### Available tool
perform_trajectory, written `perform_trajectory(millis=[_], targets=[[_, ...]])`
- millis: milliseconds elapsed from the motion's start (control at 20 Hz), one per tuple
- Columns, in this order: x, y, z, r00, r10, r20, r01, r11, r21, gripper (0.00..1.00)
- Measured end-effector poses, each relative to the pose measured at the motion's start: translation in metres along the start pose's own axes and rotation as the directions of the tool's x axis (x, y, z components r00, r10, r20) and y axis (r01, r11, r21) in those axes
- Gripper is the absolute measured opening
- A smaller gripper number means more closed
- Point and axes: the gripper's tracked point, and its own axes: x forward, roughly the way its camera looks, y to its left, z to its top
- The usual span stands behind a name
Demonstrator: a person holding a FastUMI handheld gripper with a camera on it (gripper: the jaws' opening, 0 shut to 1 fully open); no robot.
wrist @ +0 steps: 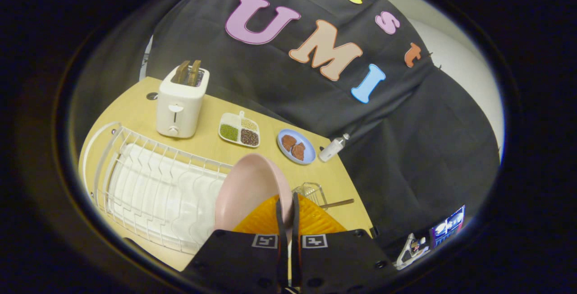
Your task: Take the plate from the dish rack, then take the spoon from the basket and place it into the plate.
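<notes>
My gripper is shut on the rim of a pink plate, both fingers pressing on its edge. The plate stands tilted on edge, lifted above the right end of the white wire dish rack. Just beyond the fingers to the right sits a small wire basket, with a brown spoon handle sticking out of it over the wooden table. The spoon's bowl is hidden by the fingers.
On the wooden table behind the rack stand a white toaster with bread, a divided dish of beans, a blue plate with brown pieces and a small white bottle lying at the table's far edge.
</notes>
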Motion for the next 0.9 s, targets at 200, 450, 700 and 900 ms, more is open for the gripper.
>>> perform_trajectory(millis=[200,450,700,900], targets=[[-0.012,-0.038,0.026,0.997,-0.059,0.059,0.054,0.995,0.082,0.05],[-0.021,-0.082,0.024,0.989,-0.136,0.055,0.126,0.98,0.152,0.05],[-0.03,-0.117,0.006,0.981,-0.194,0.022,0.184,0.956,0.229,0.05],[-0.033,-0.138,-0.026,0.981,-0.194,-0.03,0.192,0.917,0.35,0.05]])
